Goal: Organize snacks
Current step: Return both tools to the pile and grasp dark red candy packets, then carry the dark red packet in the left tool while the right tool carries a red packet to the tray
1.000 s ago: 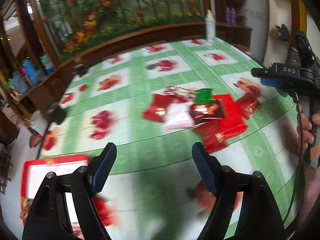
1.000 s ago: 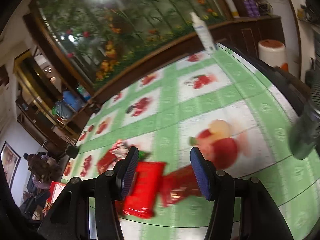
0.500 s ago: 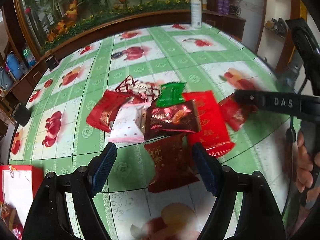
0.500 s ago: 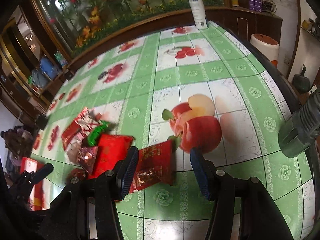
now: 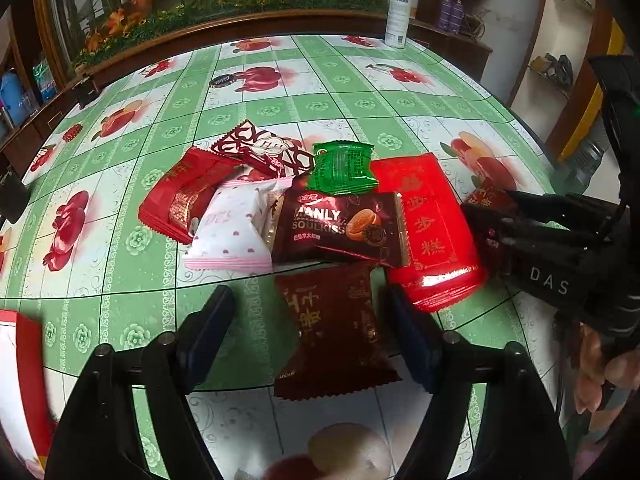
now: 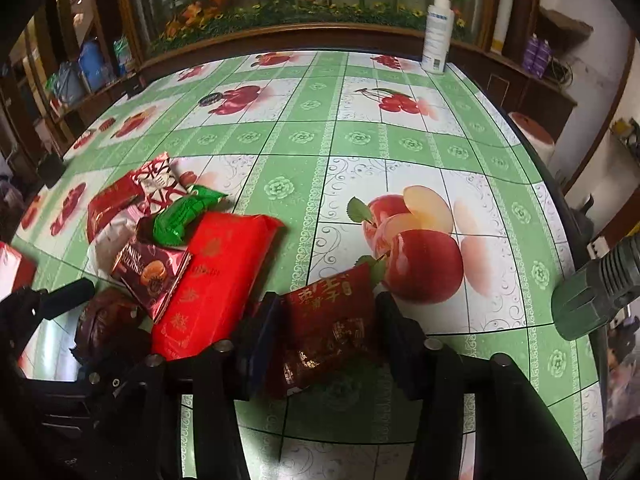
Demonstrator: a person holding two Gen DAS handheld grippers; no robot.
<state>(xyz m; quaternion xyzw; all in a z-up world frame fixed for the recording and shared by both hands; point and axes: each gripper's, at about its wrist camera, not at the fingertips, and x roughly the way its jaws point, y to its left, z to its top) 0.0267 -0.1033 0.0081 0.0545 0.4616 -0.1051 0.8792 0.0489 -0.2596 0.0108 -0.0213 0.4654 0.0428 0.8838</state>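
Observation:
Several snack packets lie in a pile on the green fruit-print tablecloth [image 5: 120, 280]. My left gripper [image 5: 308, 320] is open, its jaws on either side of a dark maroon packet [image 5: 332, 332]. Beyond it lie a brown cookie packet [image 5: 340, 228], a white pink-dotted packet [image 5: 232, 232], a green packet [image 5: 344, 168] and a large bright red packet [image 5: 432, 232]. My right gripper [image 6: 326, 334] is open, its jaws around a red packet with gold characters [image 6: 328, 320]. The bright red packet [image 6: 216, 280] lies just left of it.
A white spray bottle [image 6: 438, 36] stands at the table's far edge. A red and white box [image 5: 20, 380] sits at the near left. A wooden ledge with flowers runs behind the table. The table's right edge [image 6: 560, 208] curves close to my right gripper.
Both grippers have moved down and forward to the pile. Each now has a packet between its open jaws. The packets themselves have not moved.

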